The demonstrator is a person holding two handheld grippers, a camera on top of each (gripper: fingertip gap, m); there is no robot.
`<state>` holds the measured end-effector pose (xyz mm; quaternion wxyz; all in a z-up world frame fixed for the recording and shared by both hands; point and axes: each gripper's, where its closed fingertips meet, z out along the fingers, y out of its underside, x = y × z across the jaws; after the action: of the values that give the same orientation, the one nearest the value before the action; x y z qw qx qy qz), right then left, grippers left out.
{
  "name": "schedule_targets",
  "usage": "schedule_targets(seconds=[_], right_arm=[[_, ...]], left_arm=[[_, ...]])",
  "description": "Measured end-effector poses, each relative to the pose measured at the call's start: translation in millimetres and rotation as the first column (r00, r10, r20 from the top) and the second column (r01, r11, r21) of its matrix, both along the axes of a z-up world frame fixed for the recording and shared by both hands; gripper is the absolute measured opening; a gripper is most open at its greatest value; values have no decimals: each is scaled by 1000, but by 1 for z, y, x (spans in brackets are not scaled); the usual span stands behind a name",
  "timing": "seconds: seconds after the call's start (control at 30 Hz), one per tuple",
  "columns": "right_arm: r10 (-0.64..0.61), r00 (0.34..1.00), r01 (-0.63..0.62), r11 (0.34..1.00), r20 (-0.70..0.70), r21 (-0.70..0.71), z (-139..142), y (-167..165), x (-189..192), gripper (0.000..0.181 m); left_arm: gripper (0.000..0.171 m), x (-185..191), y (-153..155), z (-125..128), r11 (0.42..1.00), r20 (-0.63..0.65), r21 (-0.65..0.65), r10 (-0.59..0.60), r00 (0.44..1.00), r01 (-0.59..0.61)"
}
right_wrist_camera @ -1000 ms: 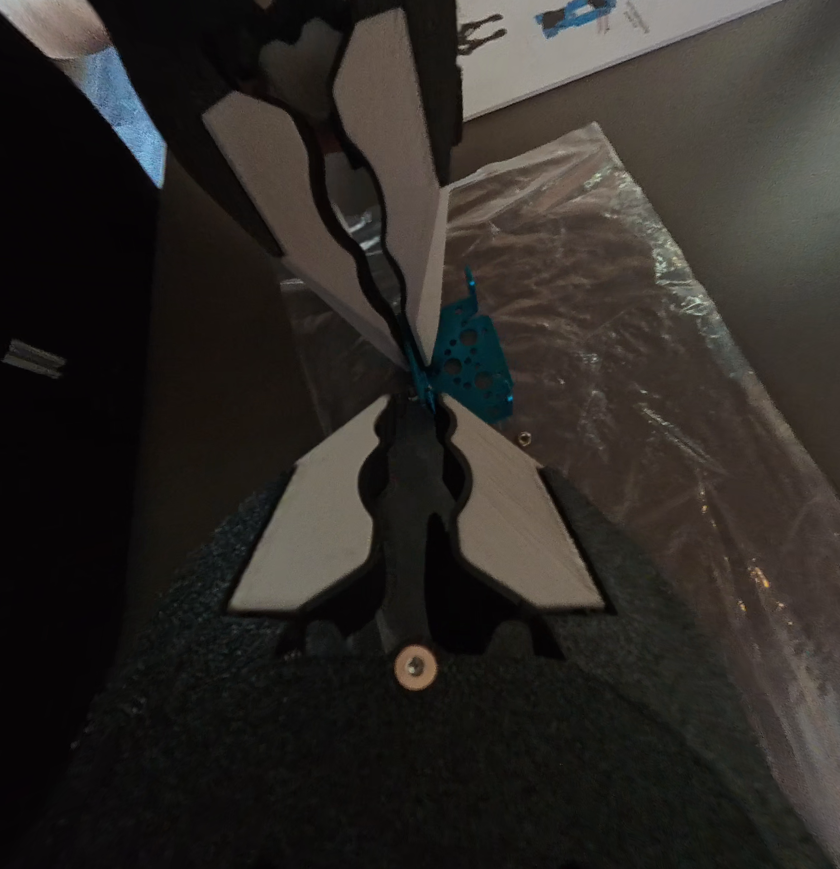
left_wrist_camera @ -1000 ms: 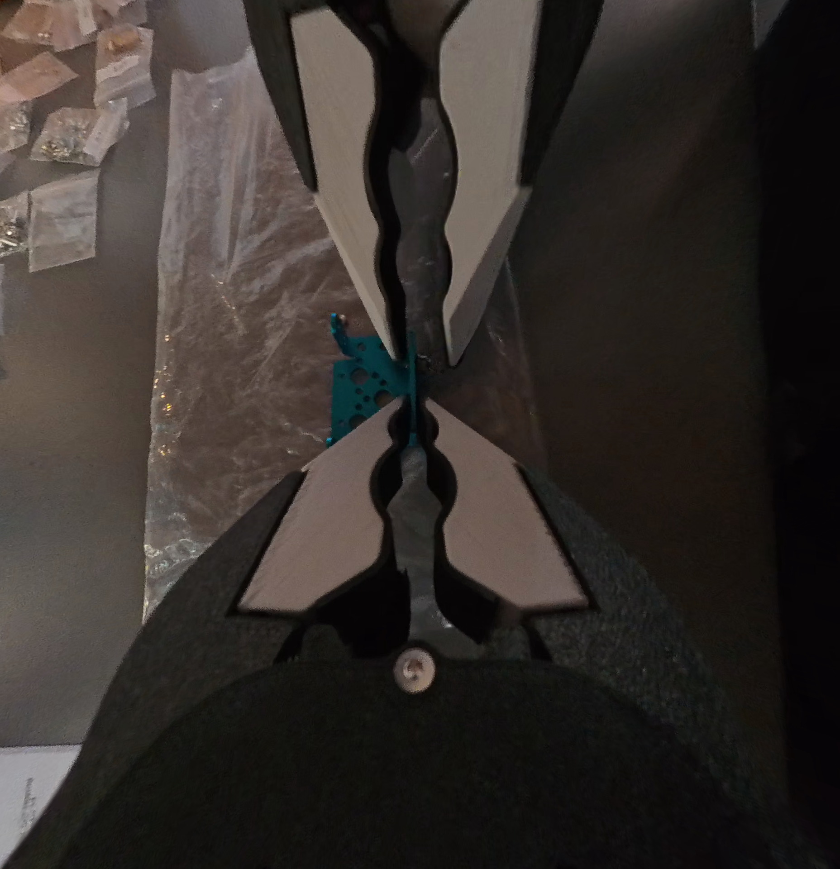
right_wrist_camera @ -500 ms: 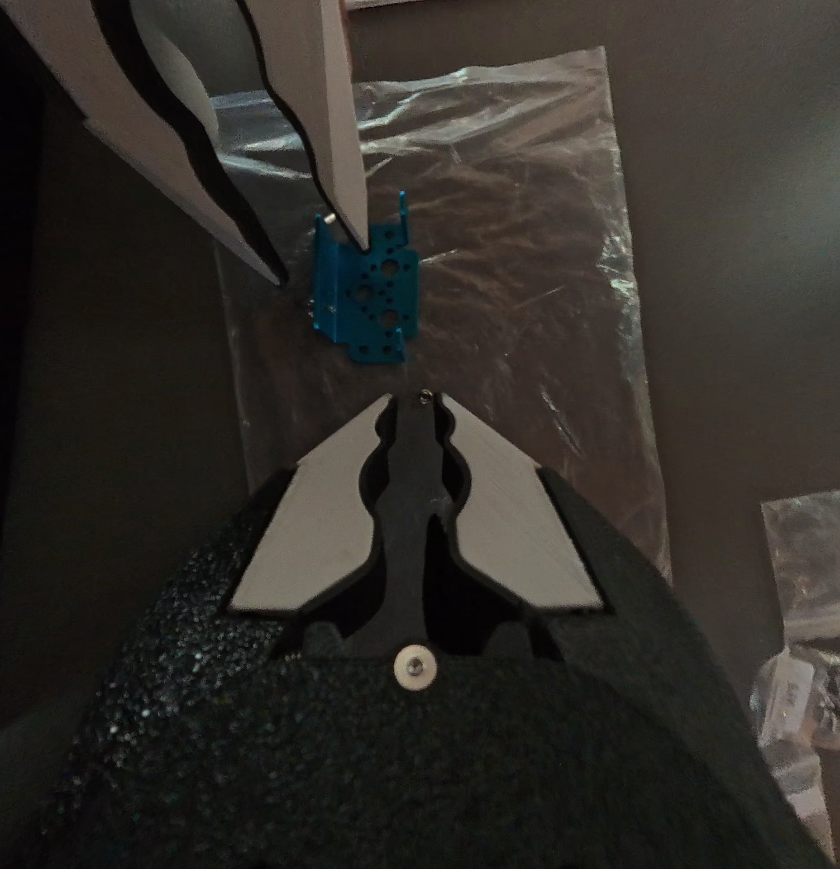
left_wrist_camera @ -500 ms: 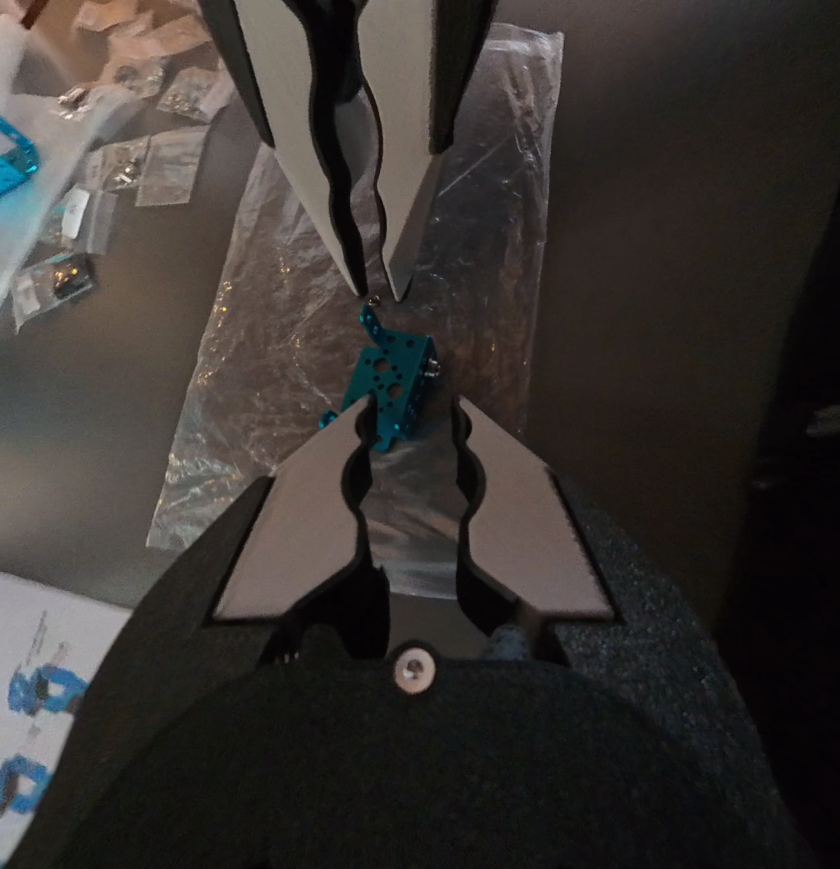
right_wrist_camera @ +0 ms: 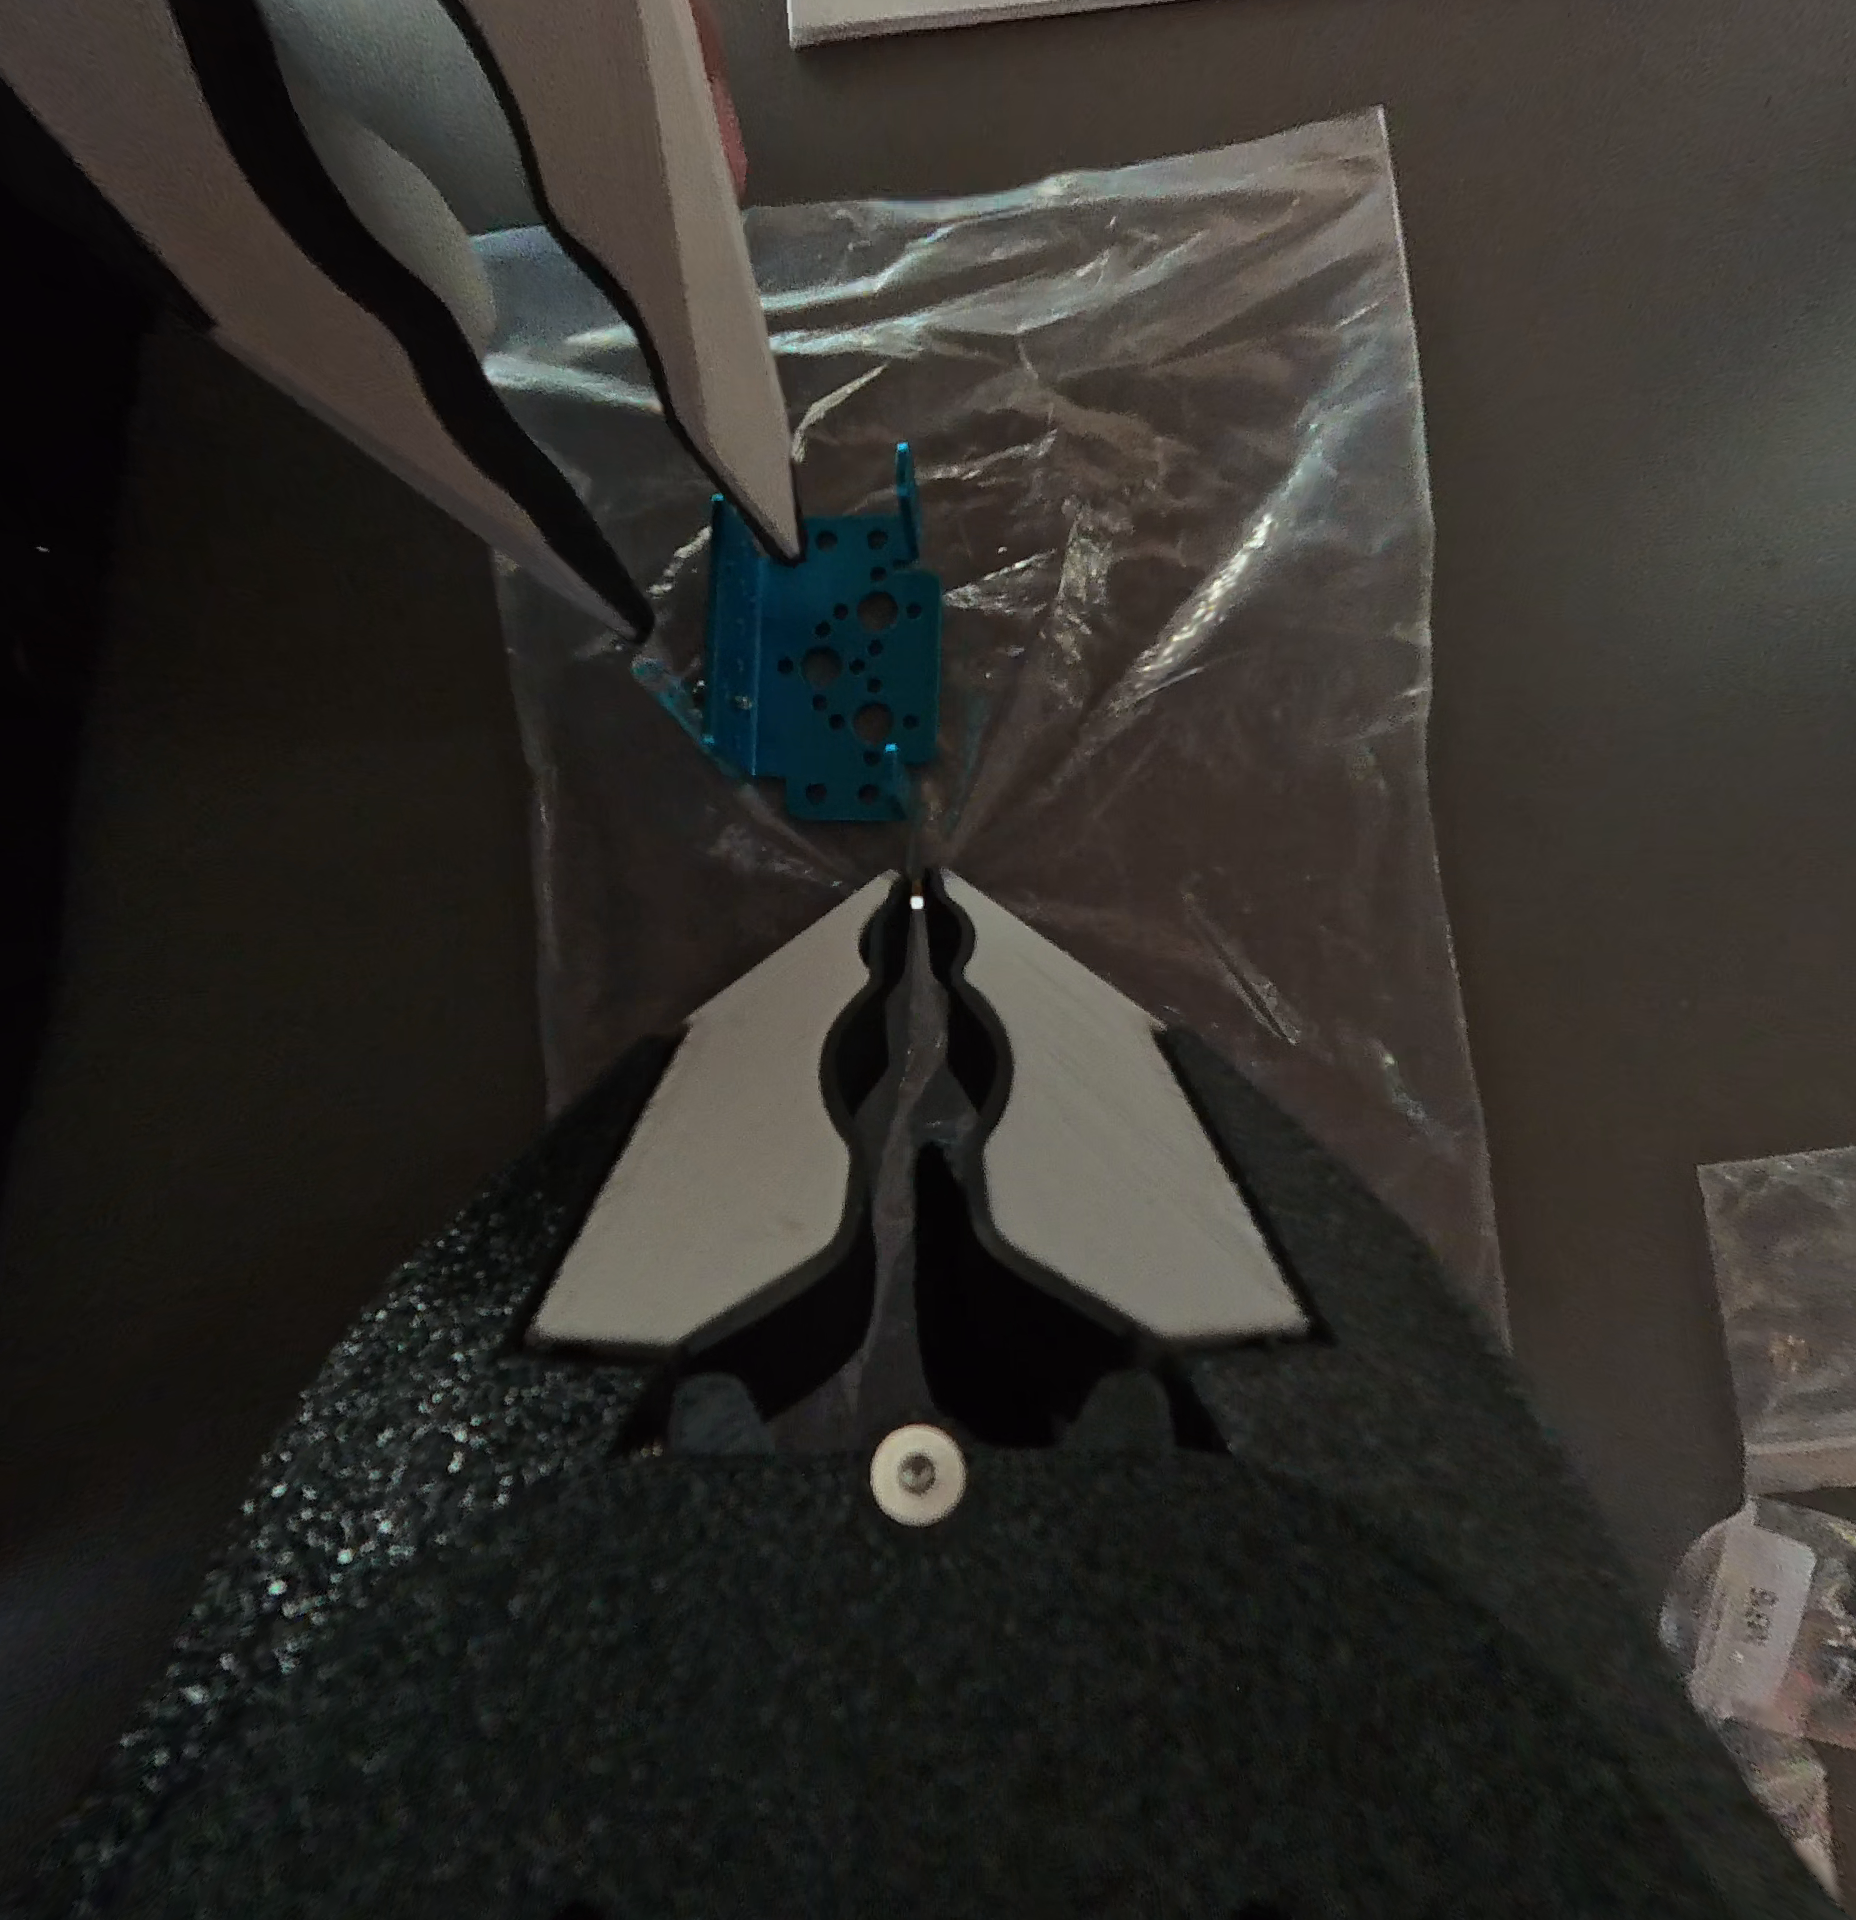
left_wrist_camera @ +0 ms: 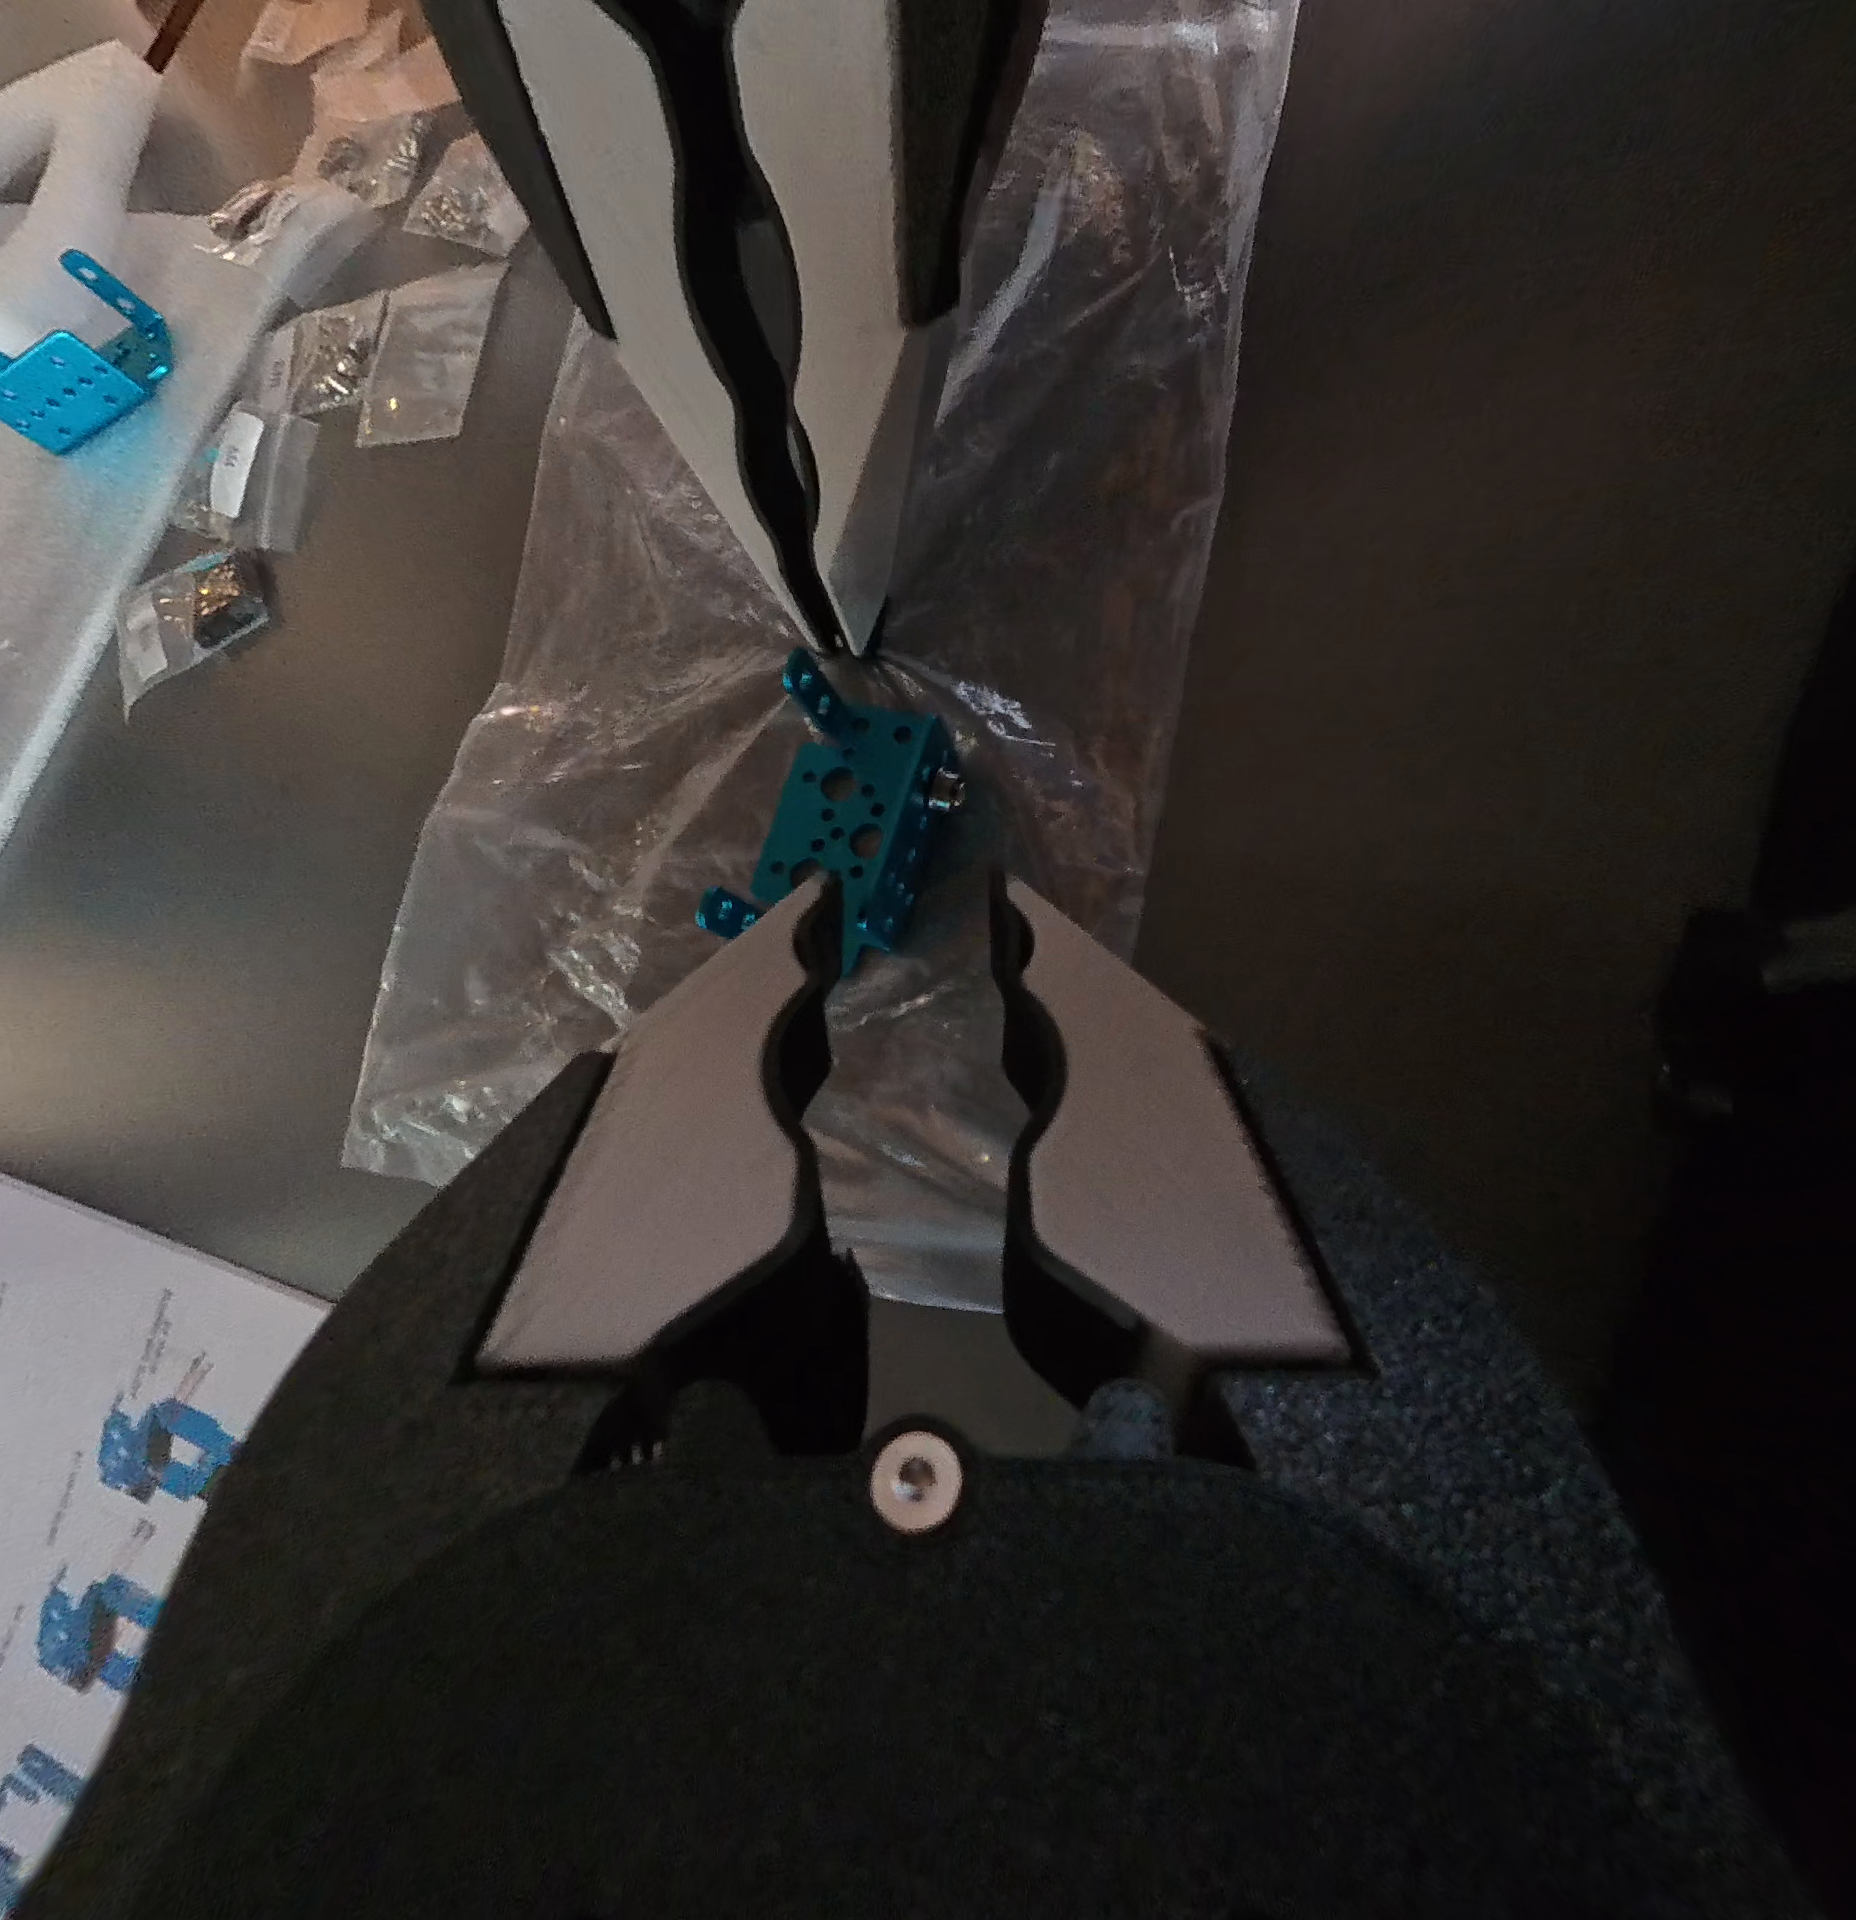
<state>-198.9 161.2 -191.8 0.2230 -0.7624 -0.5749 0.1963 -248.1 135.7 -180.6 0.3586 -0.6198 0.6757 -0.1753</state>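
The right gripper (right_wrist_camera: 916,883), jaws pinching the plastic bag (right_wrist_camera: 1163,520), could drag the blue bracket (right_wrist_camera: 830,665) off the counter (right_wrist_camera: 1630,520); the left gripper (left_wrist_camera: 903,894), jaws spread, straddles its edge

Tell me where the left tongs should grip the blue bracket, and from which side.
Probably grip the blue bracket by its upright side wall, from above: it rises as a thin edge off the flat perforated plate, and the open left tongs straddle it.

Blue perforated bracket (left_wrist_camera: 851,821) on clear plastic bag (left_wrist_camera: 612,831), between parted left gripper (left_wrist_camera: 908,899) fingers (left_wrist_camera: 695,1122)
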Motion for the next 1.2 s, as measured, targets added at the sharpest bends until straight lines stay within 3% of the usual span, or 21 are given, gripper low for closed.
schedule_targets(seconds=[0.17, 0.5, 0.83, 1.2], right_arm=[[-16, 998, 16, 1000, -65, 2, 8, -3, 0, 1], [-9, 1000, 11, 998, -26, 70, 0, -2, 7, 2], [-1, 997, 3, 1000, -80, 23, 7, -9, 11, 6], [48, 998, -48, 999, 34, 12, -1, -8, 10, 5]], left_arm=[[29, 8, -2, 5, 1000, 14, -1, -16, 1000, 16], [27, 10, 0, -1, 1000, -12, 2, 17, 1000, -17], [25, 9, 0, 3, 1000, -14, 4, 30, 999, -30], [22, 8, 4, 0, 997, -23, 4, 78, 997, -78]])
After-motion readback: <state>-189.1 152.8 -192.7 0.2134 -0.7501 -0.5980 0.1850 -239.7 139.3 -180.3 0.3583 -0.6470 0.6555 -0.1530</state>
